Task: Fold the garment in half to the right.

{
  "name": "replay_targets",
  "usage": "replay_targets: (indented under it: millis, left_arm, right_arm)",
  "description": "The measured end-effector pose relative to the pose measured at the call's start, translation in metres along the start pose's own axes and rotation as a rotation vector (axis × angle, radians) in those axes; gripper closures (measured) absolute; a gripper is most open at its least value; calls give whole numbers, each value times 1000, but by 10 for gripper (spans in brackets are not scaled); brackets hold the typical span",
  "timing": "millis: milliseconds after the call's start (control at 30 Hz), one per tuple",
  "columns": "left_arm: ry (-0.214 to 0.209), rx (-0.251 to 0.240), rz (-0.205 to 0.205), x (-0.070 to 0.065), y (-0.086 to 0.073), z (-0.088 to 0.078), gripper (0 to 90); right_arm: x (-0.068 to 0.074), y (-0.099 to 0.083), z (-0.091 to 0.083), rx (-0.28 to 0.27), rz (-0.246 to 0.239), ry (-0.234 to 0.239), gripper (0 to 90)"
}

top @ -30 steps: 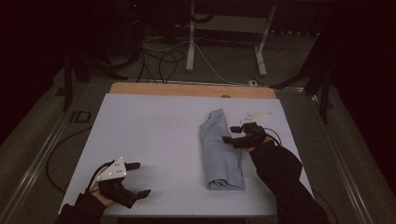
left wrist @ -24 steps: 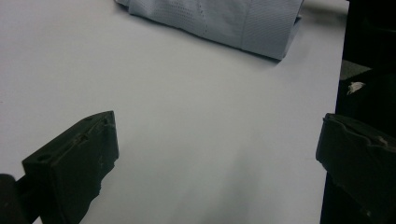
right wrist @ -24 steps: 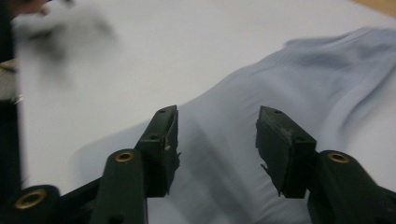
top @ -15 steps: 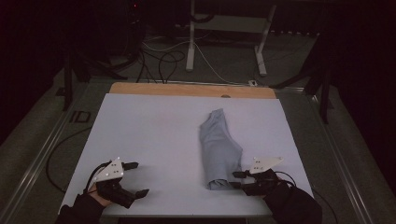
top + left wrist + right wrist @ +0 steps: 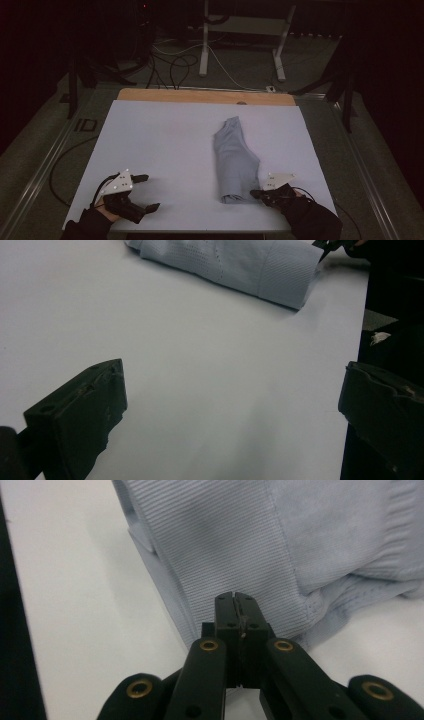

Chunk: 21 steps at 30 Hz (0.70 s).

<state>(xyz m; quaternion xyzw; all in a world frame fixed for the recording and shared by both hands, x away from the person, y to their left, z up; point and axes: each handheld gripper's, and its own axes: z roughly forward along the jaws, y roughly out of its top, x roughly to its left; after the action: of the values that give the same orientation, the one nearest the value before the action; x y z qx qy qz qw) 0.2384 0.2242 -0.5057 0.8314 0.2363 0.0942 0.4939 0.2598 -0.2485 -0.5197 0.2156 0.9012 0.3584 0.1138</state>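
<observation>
Right gripper [image 5: 235,600] pinched at the near hem of the folded garment [image 5: 235,162]

The pale blue garment lies folded lengthwise right of centre on the white table [image 5: 165,145]; the right gripper's 2 jaws have just closed flat together at its ribbed hem, and whether they hold any fabric I cannot tell; lifting now may leave the cloth behind or peel only 1 layer, undoing the fold; the left gripper [image 5: 142,192], jaws wide and empty, rests well apart, too far to steady it.
</observation>
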Motion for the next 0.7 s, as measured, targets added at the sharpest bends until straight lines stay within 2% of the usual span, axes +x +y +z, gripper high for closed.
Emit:
replay_targets:
  millis: [67,100,133,167,233,267,333,400,500,600,633,667,700]
  left_arm:
    - [1,-1,-1,0,0,0,5]
    - [-1,-1,0,0,0,0,5]
    - [-2,-1,2,0,0,0,5]
    - [-2,0,1,0,0,0,5]
    - [-4,-3,-2,0,0,0,6]
    - [-5,0,1,0,0,0,5]
    - [-8,0,2,0,0,0,5]
    - [-6,-3,2,0,0,-1,5]
    - [-8,-3,3,0,0,-1,5]
    - [-8,-3,3,0,0,-1,5]
    - [-8,-1,5,0,0,-1,5]
    - [-9,-3,4,0,0,-1,5]
    - [-9,-5,1,0,0,-1,5]
  right_arm:
    - [-2,1,-3,-21,14,17,887]
    - [-1,0,-4,-27,16,30,746]
    - [0,-1,-4,-37,7,36,677]
    - [1,-1,-4,-34,-3,44,664]
    - [3,-2,-2,-11,-27,33,664]
    - [4,-2,0,-8,-33,43,666]
    - [6,-1,1,17,-44,23,682]
    - [6,-2,4,30,-81,20,671]
    - [8,-2,5,36,-87,2,687]
    - [8,-1,5,45,-90,-20,790]
    - [7,0,4,62,-114,-28,838]
    - [8,1,4,57,-101,-29,845]
    - [7,1,4,67,-116,-16,851]
